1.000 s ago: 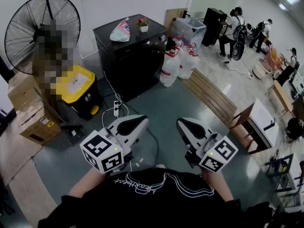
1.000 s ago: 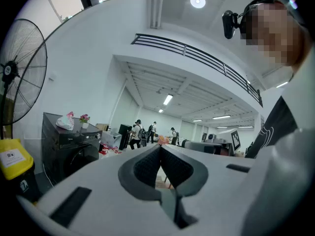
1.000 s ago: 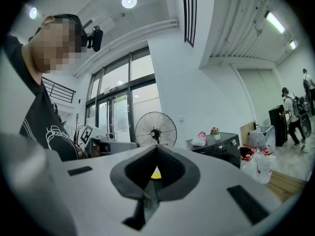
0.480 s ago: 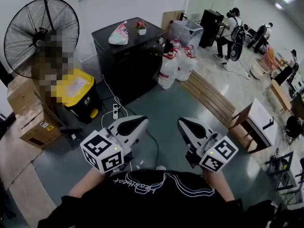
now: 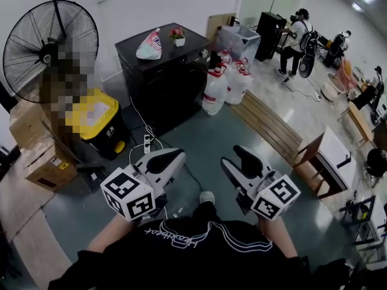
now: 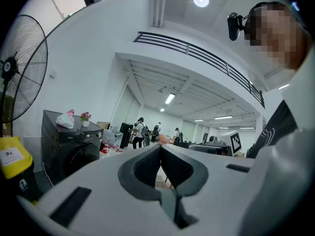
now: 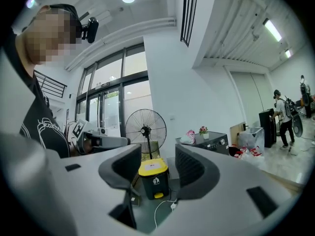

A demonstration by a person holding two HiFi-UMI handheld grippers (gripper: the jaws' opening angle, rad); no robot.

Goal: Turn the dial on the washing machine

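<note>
On your right gripper (image 5: 237, 159) the jaws have just opened partway, empty, probably readying a grip; left gripper (image 5: 167, 159) jaws together, empty (washing machine (image 5: 172, 80) far off).

The washing machine (image 5: 172, 86) stood against the back wall. On its top lay a bag (image 5: 149, 46), with a flower pot (image 5: 179, 34) just beside it to the right. A fan (image 5: 36, 47) stood left of the machine, and a bin (image 5: 97, 116) sat on the floor between the two, a little forward. Cardboard boxes (image 5: 36, 144) were stacked left of the bin. A power strip (image 5: 147, 141) lay on the floor before the machine. Sacks (image 5: 227, 86) stood just right of it, with a bench (image 5: 269, 125) before them. People (image 5: 299, 35) stood far behind, to the right.
</note>
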